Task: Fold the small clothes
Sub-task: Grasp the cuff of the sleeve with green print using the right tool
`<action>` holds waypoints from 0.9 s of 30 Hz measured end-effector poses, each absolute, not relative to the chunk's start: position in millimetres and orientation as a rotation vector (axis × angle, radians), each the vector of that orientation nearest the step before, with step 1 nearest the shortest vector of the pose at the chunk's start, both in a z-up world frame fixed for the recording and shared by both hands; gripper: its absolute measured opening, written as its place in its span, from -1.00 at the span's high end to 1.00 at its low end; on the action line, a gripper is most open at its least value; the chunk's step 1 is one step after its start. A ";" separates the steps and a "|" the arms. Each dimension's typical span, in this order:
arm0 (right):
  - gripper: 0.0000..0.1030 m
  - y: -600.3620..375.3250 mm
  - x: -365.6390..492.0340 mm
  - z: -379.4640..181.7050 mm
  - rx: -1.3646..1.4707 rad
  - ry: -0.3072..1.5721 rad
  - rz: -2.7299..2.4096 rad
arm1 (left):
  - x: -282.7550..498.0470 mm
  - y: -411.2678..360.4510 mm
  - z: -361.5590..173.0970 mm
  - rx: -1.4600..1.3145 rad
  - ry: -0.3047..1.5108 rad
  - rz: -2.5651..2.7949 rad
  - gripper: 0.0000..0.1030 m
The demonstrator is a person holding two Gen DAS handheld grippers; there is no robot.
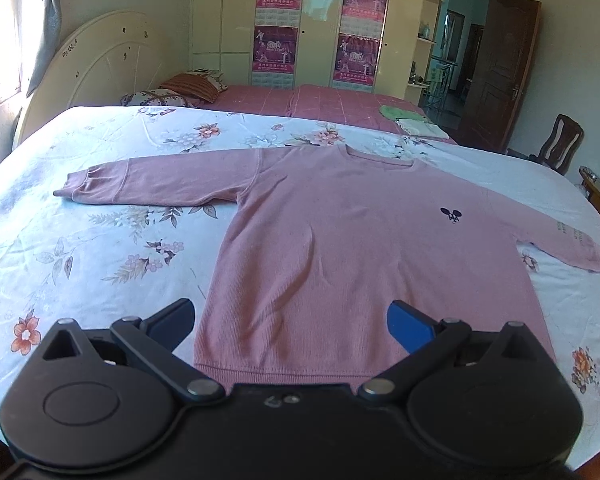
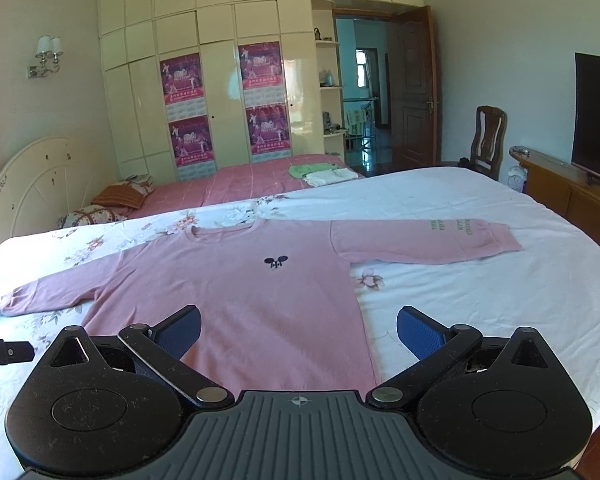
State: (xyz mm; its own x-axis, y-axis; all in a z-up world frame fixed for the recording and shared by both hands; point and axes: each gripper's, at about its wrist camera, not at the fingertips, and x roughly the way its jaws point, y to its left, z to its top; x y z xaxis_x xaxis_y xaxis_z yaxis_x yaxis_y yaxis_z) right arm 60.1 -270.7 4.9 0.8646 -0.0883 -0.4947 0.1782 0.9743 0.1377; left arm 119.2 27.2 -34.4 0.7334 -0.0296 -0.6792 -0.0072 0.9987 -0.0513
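The pink sweater (image 1: 340,248) lies flat in the middle of the frame on the flowery bed (image 1: 80,248), sleeves spread, ready for folding. The left tool (image 1: 291,322) and right tool (image 2: 299,330) hang released above its hem, holding nothing.

A sweater (image 1: 340,248) lies flat on the bed (image 1: 100,264), hem toward the near edge, collar toward the far edge, sleeves spread toward the left and right edges. Folded clothes (image 2: 324,174) lie on the second bed (image 2: 240,184) behind.

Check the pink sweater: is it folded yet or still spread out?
Spread out, unfolded. The pink sweater lies flat on the floral bedsheet, front up, both sleeves stretched sideways. Neither open hand-held gripper holds it.
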 end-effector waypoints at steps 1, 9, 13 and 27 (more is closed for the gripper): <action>-0.99 -274.8 69.5 3.3 0.184 0.513 -0.141 | 127.7 23.8 -36.1 -0.043 0.751 -0.015 -1.00; -0.99 -320.5 137.1 -10.0 0.210 0.554 -0.149 | 196.3 -12.0 -49.9 -0.018 0.812 -0.034 -0.99; -0.99 -342.6 168.4 -13.8 0.211 0.566 -0.167 | 227.0 -32.4 -53.8 -0.011 0.811 -0.026 -1.00; -0.41 -437.2 259.9 -54.4 0.300 0.654 -0.229 | 316.3 -100.2 -77.1 0.020 0.820 -0.031 -1.00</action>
State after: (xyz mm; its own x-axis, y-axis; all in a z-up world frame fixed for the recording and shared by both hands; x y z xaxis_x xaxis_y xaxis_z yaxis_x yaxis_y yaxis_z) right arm 259.9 -437.2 -54.4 0.7710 -0.1140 -0.6266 0.3009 0.9323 0.2007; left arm 316.3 -100.2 -77.1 0.6818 -0.0200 -0.7313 0.0356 0.9993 0.0058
